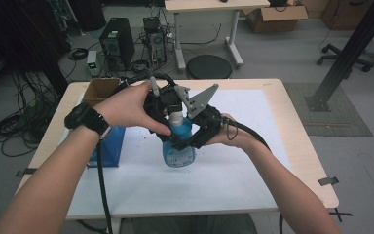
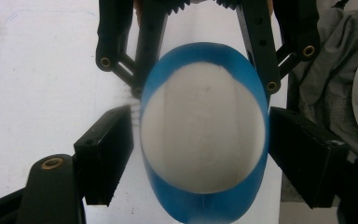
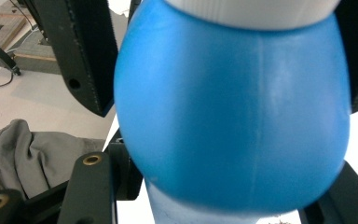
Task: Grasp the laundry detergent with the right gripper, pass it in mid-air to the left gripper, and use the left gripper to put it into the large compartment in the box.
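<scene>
A blue plastic bottle (image 1: 177,156) with a white cap (image 1: 175,117) stands upright on the white sheet (image 1: 233,165) at mid-table. My left gripper (image 1: 175,126) comes down over the cap from above. In the left gripper view its pads (image 2: 105,154) flank the bottle (image 2: 205,207) at shoulder height, and a thin sliver of gap shows at one side, so it is open. My right gripper (image 1: 191,139) reaches in from the right and is shut on the bottle's shoulder (image 3: 233,116), just below the cap (image 3: 251,11).
A blue box (image 1: 108,146) and an open brown carton (image 1: 100,90) stand at the table's left side. Crumpled grey cloth (image 2: 326,70) lies beyond the sheet's edge. Computer towers and cables sit on the floor behind the table.
</scene>
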The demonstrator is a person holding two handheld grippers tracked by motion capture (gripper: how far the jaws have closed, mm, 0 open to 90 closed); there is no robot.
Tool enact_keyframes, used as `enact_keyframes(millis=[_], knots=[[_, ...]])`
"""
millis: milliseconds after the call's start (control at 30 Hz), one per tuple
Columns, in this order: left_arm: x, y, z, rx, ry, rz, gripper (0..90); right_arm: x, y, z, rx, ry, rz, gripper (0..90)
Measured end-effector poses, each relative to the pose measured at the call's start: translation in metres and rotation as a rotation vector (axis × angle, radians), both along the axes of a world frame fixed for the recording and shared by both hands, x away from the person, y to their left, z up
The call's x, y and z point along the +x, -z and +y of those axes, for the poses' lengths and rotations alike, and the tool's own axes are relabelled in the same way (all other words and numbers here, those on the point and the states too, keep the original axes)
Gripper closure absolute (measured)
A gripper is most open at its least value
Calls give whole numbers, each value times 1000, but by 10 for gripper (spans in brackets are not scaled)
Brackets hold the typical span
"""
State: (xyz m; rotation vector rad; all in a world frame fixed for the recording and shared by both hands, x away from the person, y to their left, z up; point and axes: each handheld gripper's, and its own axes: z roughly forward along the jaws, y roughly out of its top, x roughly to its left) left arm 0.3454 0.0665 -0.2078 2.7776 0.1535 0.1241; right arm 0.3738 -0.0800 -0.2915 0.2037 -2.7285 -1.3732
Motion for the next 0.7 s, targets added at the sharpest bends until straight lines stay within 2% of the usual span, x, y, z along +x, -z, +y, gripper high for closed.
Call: enact_keyframes(millis=[700], knots=[[1, 1, -2, -1, -14, 17, 330, 1, 3, -2, 4, 9, 3, 428]])
